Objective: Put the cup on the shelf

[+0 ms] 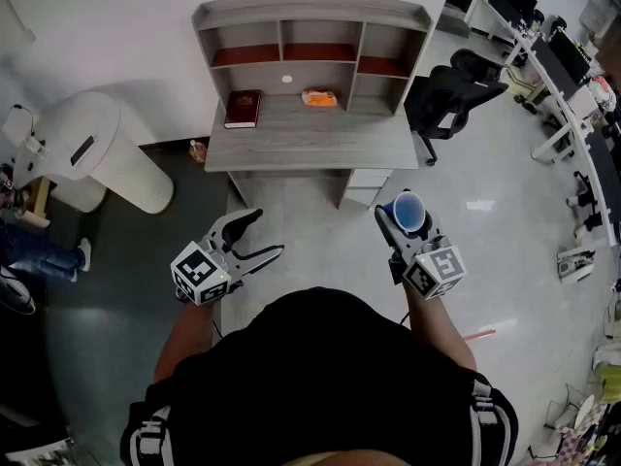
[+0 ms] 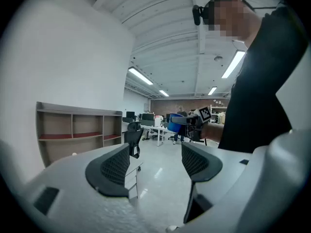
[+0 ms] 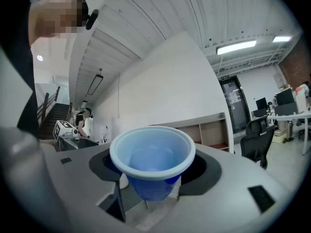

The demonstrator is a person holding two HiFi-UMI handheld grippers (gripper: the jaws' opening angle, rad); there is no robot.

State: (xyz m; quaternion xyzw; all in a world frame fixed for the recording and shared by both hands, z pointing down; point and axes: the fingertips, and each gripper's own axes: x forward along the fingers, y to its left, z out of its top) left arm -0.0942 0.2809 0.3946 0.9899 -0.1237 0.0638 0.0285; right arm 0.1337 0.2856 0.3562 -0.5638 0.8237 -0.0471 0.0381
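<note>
One blue cup (image 3: 152,154) sits clamped in the right gripper (image 1: 403,219), near the person; the left gripper (image 1: 264,233) gapes wide, empty; one book (image 1: 242,109) and one orange packet (image 1: 319,97) lie on the far shelf desk (image 1: 310,13).

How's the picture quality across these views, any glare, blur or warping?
Head view: evenly lit and sharp, one glare patch on the floor right of the desk. Left gripper view: fisheye warping, dark rounded corners, ceiling lights bright. Right gripper view: same warping, cup clear up close, softer behind.
</note>
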